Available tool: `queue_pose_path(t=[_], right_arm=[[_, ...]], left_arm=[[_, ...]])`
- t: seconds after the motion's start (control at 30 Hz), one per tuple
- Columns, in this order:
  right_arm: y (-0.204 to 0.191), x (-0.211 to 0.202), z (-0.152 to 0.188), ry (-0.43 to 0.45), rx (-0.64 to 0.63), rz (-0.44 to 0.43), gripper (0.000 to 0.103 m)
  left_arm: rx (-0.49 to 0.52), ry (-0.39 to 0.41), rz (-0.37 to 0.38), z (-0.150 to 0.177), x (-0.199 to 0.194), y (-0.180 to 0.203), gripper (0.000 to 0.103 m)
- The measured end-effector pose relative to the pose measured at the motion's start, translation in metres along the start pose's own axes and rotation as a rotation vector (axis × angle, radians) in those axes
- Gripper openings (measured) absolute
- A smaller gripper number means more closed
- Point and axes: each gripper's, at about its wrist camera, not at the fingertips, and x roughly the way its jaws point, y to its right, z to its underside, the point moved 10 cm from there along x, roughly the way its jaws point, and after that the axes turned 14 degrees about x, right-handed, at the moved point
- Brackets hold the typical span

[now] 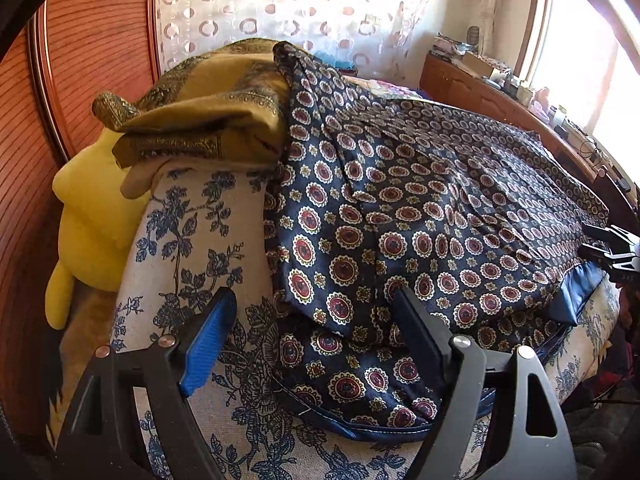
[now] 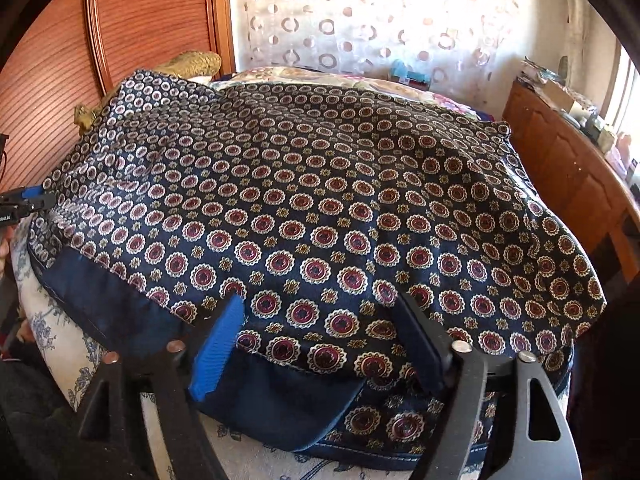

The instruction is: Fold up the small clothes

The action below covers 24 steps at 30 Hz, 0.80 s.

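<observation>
A navy cloth with red and cream medallions [image 1: 420, 216] lies spread over a rounded cushion with a blue flower print [image 1: 192, 248]. It fills the right wrist view [image 2: 320, 200], with a plain navy hem folded up at its near edge [image 2: 280, 396]. My left gripper [image 1: 316, 320] is open, its fingers astride the cloth's near left corner. My right gripper [image 2: 320, 328] is open over the cloth's near edge. The right gripper shows at the far right of the left wrist view [image 1: 612, 252]. The left gripper shows at the left edge of the right wrist view [image 2: 24, 200].
A folded mustard-gold cloth [image 1: 208, 112] sits on the cushion's top left, next to a yellow plush [image 1: 88, 216]. A wooden headboard [image 1: 80, 60] stands at the left. A wooden cabinet with clutter [image 2: 568, 168] runs along the right, under a window. A patterned curtain [image 2: 360, 20] hangs behind.
</observation>
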Motion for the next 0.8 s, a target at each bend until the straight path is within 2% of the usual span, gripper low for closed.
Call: queue_pose_path(t=[0.23, 0.47, 0.57, 0.7, 0.8], right_arm=[[-0.005, 0.002, 0.007, -0.011, 0.002, 0.037, 0.100], [-0.001, 0.001, 0.009, -0.018, 0.035, 0.037, 0.102], [-0.001, -0.002, 0.011, 0.010, 0.044, 0.036, 0.102], [0.000, -0.003, 0.014, 0.016, 0.046, 0.033, 0.102], [0.001, -0.003, 0.015, 0.019, 0.044, 0.031, 0.102]], left_arm=[[-0.054, 0.017, 0.033, -0.002, -0.004, -0.005, 0.081], [-0.110, 0.049, 0.080, -0.009, -0.009, -0.015, 0.081], [-0.124, 0.075, 0.104, -0.019, -0.014, -0.019, 0.081], [-0.129, 0.069, 0.126, -0.022, -0.012, -0.017, 0.057], [-0.117, 0.050, 0.124, -0.020, -0.007, -0.014, 0.054]])
